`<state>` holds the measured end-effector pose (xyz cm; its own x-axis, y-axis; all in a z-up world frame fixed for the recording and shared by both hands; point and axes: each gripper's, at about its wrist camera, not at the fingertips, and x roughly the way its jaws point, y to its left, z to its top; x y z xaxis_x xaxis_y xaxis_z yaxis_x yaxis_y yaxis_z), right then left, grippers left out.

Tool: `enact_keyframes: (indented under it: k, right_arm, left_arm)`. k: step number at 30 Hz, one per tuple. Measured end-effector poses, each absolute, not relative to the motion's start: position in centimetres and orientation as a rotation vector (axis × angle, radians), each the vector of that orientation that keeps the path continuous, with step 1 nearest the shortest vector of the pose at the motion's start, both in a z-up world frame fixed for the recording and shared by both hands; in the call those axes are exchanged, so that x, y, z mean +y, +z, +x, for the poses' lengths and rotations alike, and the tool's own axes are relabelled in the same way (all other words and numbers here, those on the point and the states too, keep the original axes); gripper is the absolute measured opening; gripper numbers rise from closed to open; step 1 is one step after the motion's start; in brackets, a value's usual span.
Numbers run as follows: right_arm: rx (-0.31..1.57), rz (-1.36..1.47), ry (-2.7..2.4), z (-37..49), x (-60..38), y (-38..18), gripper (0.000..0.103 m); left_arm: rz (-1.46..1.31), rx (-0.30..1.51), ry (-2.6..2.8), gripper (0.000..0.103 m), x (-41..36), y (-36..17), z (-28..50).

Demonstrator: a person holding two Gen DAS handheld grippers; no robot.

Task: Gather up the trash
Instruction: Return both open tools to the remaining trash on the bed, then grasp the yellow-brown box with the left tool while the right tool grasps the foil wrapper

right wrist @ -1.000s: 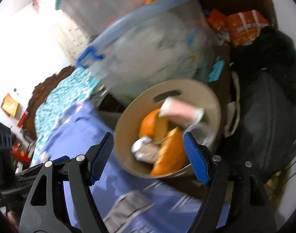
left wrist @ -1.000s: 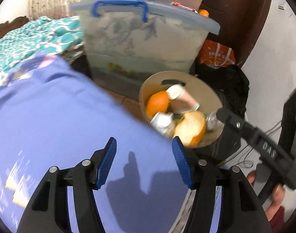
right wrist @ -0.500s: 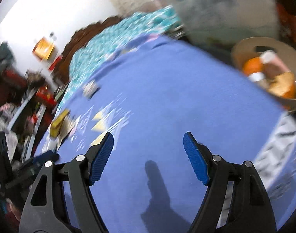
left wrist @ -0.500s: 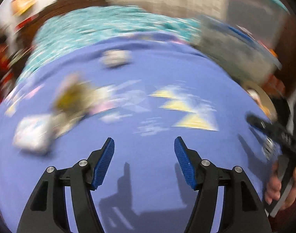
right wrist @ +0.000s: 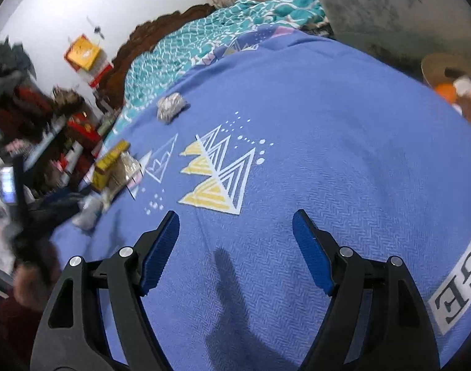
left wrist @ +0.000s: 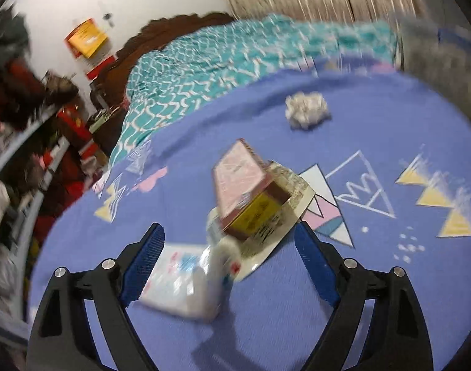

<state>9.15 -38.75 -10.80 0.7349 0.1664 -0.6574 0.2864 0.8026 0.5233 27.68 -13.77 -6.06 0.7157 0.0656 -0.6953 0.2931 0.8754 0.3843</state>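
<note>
Trash lies on a blue patterned blanket [left wrist: 374, 123]. In the left wrist view a pink and yellow carton [left wrist: 248, 191] rests on a clear wrapper [left wrist: 285, 198], with a white plastic packet [left wrist: 186, 281] beside it and a crumpled foil ball [left wrist: 306, 109] farther off. My left gripper [left wrist: 229, 262] is open, right above the packet and carton. My right gripper [right wrist: 235, 253] is open and empty over bare blanket [right wrist: 328, 139]. The same carton [right wrist: 108, 162], foil ball [right wrist: 170, 108] and packet [right wrist: 88, 211] show at its far left. A tan basket [right wrist: 436, 65] with orange peels sits at the right edge.
A teal patterned bedspread [left wrist: 235, 58] lies beyond the blanket. A dark headboard [left wrist: 161, 31] and cluttered shelves [left wrist: 34, 142] stand at the left. A large clear storage bin [right wrist: 390, 3] stands behind the basket. The person's left hand [right wrist: 31, 281] shows in the right wrist view.
Both grippers swung left, away from the basket and bin, to over the blanket. The left gripper has come close to the carton, wrapper and packet. Both stayed open.
</note>
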Motion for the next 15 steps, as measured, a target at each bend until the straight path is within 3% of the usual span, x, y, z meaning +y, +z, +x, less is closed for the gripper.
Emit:
enact_keyframes:
  k: [1,2,3,4,11,15]
  right_arm:
    - [0.751,0.664,-0.069,8.9,-38.9,-10.7,0.076]
    - [0.746,0.678,-0.065,8.8,-39.1,-10.8,0.076]
    - [0.745,0.683,-0.062,9.0,-39.2,-10.8,0.076]
    - [0.745,0.684,-0.06,9.0,-39.2,-10.8,0.076]
    - [0.799,0.591,-0.03,10.8,-37.3,-10.2,0.076]
    - [0.846,0.515,0.093,16.7,-33.8,-8.8,0.072]
  left_arm:
    - [0.515,0.777,-0.119,0.071,-14.3,-6.6,28.2]
    - [0.534,0.793,-0.11,0.046,-14.9,-7.1,29.2]
    - [0.541,0.816,-0.121,0.032,-15.1,-7.5,29.7]
    - [0.542,0.831,-0.121,0.026,-15.1,-7.6,29.9]
    - [0.224,0.779,-0.288,0.022,-9.3,-2.5,25.3]
    - [0.045,0.793,-0.429,0.022,-4.4,-1.7,19.7]
